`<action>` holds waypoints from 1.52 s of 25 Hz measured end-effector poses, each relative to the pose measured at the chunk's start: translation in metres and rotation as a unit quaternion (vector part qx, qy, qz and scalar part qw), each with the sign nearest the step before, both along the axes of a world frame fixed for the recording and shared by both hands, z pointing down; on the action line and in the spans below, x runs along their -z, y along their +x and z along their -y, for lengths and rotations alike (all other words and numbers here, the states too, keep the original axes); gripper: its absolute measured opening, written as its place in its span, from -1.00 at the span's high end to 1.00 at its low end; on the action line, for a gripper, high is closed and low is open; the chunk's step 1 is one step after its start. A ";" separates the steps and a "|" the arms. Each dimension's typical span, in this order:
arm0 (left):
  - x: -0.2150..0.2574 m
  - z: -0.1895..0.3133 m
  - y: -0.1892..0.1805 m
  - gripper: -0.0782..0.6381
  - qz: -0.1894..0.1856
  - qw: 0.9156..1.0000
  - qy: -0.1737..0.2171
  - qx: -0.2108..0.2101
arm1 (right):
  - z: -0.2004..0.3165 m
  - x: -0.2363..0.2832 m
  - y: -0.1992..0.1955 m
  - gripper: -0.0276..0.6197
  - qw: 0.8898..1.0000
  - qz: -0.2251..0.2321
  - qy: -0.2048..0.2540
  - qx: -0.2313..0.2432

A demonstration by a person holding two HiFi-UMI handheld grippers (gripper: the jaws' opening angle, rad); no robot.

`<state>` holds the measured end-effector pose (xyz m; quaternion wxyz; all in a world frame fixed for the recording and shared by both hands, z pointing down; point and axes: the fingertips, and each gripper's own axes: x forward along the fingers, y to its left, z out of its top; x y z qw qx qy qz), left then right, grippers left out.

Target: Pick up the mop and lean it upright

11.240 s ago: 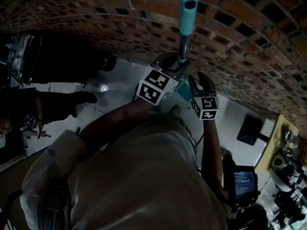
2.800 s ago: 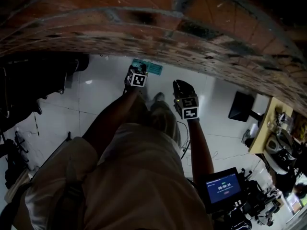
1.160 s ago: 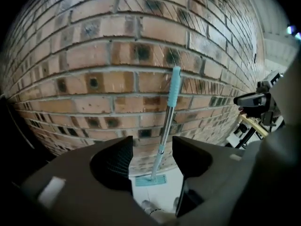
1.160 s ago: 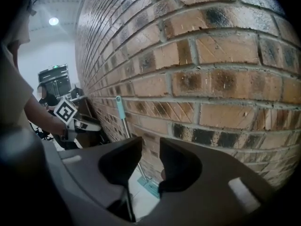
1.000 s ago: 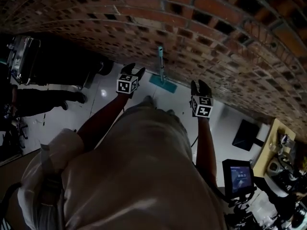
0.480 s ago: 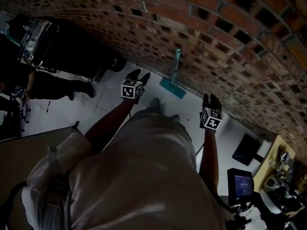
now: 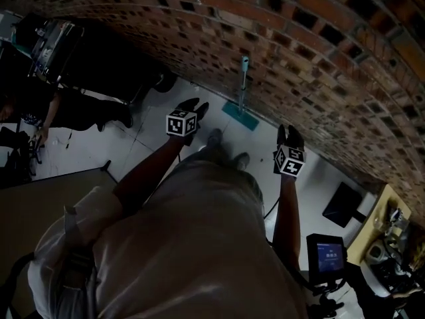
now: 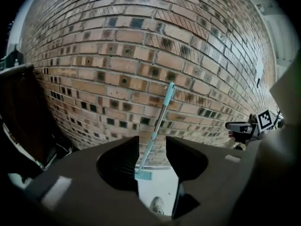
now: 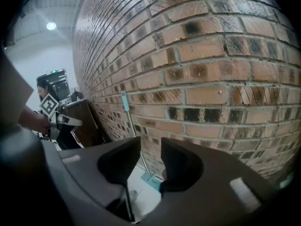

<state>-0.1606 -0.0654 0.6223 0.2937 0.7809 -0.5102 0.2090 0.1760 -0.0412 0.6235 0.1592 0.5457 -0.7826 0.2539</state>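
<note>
The mop (image 7: 242,88) leans upright against the brick wall (image 7: 319,58), with its teal grip at the top and its flat teal head (image 7: 240,115) on the white floor. No gripper touches it. My left gripper (image 7: 193,105) hangs to the mop's left, short of the wall. Its jaws are closing with nothing between them, and the mop (image 8: 159,122) shows far beyond their gap. My right gripper (image 7: 289,132) is off to the mop's right, open and empty. In the right gripper view the mop (image 9: 128,108) stands far ahead against the bricks.
The person's shoes (image 7: 214,138) stand on the floor just short of the mop head. Dark equipment (image 7: 99,65) and another person (image 7: 40,111) are at the left. A dark flat object (image 7: 342,201), a lit screen (image 7: 325,254) and a cluttered table (image 7: 392,221) are at the right.
The mop stays leaning on the wall, untouched. Both grippers have drawn a little further back from it, the right one lower and more to the right.
</note>
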 end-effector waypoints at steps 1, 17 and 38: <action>-0.002 -0.006 0.003 0.22 0.003 1.000 -0.006 -0.002 | -0.003 -0.003 0.002 0.51 1.000 0.003 -0.001 -0.001; -0.010 -0.068 0.025 0.28 -0.001 0.998 -0.023 -0.054 | -0.072 -0.042 -0.003 0.51 0.998 0.027 -0.051 -0.038; 0.067 -0.169 -0.109 0.31 -0.101 0.975 0.065 -0.187 | -0.199 0.081 -0.198 0.53 0.995 -0.049 0.041 -0.075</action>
